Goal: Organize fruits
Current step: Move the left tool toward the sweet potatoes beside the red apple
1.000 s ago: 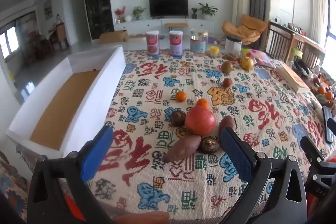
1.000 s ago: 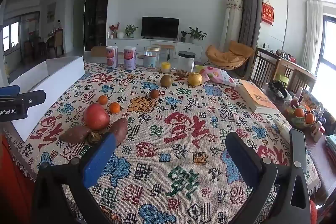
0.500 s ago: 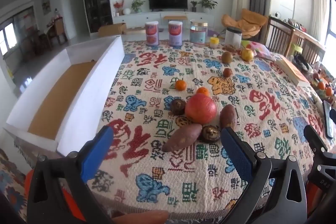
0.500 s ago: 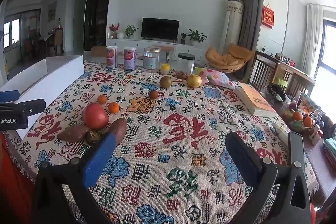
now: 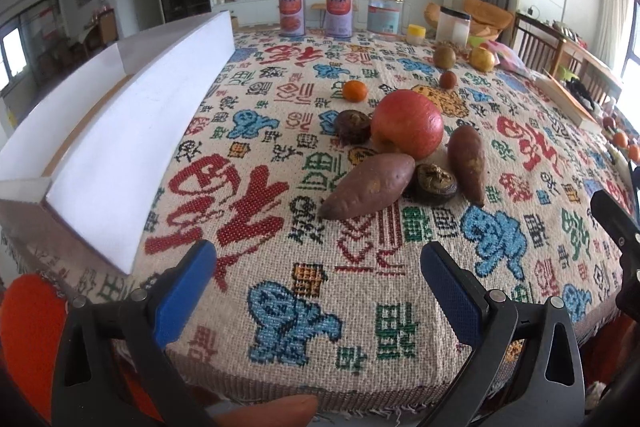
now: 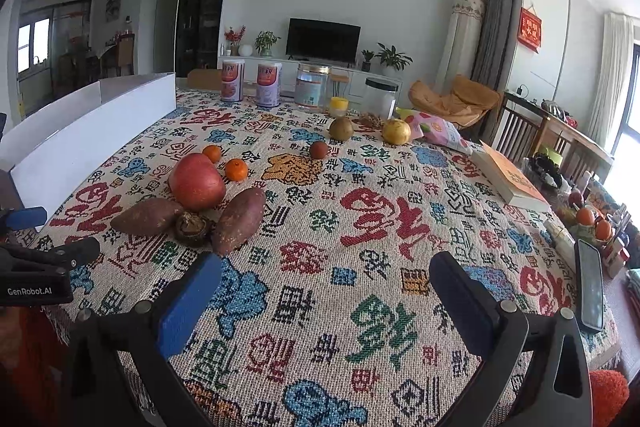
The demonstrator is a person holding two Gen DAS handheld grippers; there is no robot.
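Note:
A big red apple (image 5: 407, 125) sits in a cluster with two sweet potatoes (image 5: 370, 185) (image 5: 466, 158) and two dark round fruits (image 5: 435, 179) (image 5: 352, 126) on the patterned tablecloth. Small oranges (image 5: 354, 91) lie just behind. My left gripper (image 5: 318, 289) is open and empty, low over the near table edge, in front of the cluster. My right gripper (image 6: 326, 297) is open and empty, to the right of the cluster; the apple (image 6: 197, 181) shows at its left. A brown fruit (image 6: 341, 128) and a yellow fruit (image 6: 396, 131) lie farther back.
A long white box (image 5: 132, 107) with a brown floor lies along the table's left side. Cans and jars (image 6: 269, 84) stand at the far edge. A book (image 6: 510, 181), a snack bag (image 6: 438, 131) and a phone (image 6: 591, 285) lie on the right.
My left gripper has dropped lower and moved in towards the fruit cluster, which looks larger now. My right gripper has moved forward slightly. Both stay open.

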